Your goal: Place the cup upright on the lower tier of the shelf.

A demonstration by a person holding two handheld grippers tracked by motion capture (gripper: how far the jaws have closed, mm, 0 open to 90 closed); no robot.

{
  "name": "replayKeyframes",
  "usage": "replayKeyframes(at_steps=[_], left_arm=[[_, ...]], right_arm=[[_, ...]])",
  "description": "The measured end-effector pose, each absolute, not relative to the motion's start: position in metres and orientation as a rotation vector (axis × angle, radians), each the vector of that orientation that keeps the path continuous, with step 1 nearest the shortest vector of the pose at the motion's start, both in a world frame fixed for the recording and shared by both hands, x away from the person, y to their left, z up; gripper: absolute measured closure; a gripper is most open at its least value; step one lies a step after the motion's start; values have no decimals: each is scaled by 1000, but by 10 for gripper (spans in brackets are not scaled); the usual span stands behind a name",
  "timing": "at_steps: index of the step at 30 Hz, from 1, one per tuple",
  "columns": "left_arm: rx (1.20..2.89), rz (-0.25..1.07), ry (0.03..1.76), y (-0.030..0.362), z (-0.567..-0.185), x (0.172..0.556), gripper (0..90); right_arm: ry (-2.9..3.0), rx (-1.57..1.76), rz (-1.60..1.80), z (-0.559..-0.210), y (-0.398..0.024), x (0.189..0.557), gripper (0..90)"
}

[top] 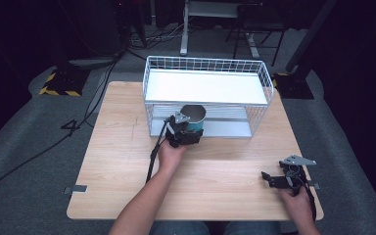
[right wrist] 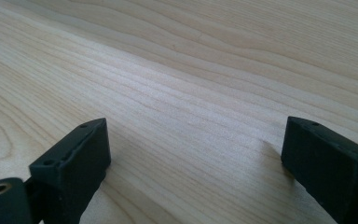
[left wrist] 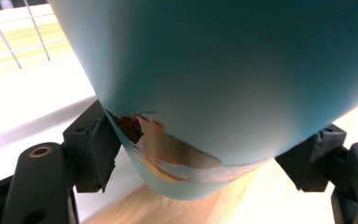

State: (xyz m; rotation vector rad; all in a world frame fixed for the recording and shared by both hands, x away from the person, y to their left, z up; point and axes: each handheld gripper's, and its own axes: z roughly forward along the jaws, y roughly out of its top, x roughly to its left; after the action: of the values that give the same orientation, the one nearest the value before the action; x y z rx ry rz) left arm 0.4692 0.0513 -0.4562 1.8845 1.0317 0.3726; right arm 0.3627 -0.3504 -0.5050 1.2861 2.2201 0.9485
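Place type: lab / recording studio setup, not a home.
Surface (top: 127,166): a lone light-wood top is seen, set on grey carpet (top: 24,161) w/ dark surroundings.
Floor marks: hazard-striped yellow/black base (top: 58,85) is seen at far left; a 2nd dark stand base (top: 293,81) at far right.
Cabling: black cables (top: 78,117) are run loose across the carpet.
Furniture behind: white desk frame legs (top: 185,29) & chair legs (top: 254,39) are seen in the dim background.
Prop: white wire rack (top: 205,93) is placed on the surface, staged as a test fixture.
Floor tabs: small grey tabs (top: 76,189) are fixed at the surface's edges.
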Motion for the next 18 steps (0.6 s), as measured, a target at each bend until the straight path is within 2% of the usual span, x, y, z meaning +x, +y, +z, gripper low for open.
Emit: replayKeyframes(at_steps=[18], left_arm=[[1847,459,1059,29,-468,494,236]], right_arm=[[2220,1286,949,-505,-350,363,81]])
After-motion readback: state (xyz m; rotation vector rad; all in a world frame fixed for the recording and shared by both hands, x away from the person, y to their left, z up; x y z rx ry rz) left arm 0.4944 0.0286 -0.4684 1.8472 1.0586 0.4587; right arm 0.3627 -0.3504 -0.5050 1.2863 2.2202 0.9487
